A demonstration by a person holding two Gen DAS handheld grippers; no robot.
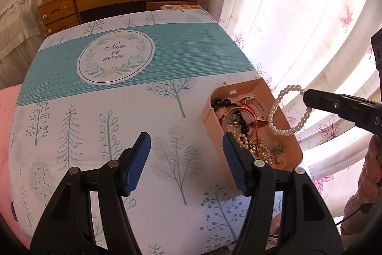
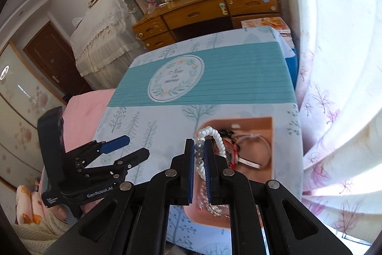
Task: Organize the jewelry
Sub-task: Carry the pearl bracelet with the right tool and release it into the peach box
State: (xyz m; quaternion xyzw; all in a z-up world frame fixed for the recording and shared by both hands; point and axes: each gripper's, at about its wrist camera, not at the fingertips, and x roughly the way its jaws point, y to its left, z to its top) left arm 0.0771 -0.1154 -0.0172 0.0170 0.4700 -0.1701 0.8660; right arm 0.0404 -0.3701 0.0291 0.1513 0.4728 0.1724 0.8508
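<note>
Your right tongs (image 2: 199,159) grip the pearl bracelet (image 1: 287,109) over the pink box (image 1: 290,147).

Your left tongs (image 1: 186,159) stand open with nothing between them, above the tree-print cloth of the counter (image 1: 95,130). Just right of them the pink box holds dark beads, red cords, a white watch and gold pieces. The pearl bracelet hangs from your closed right tongs above it.

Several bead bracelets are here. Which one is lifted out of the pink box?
The white pearl bracelet. The right tongs are shut on it and it hangs above the pink box; the black-bead bracelet and the others lie inside.
</note>
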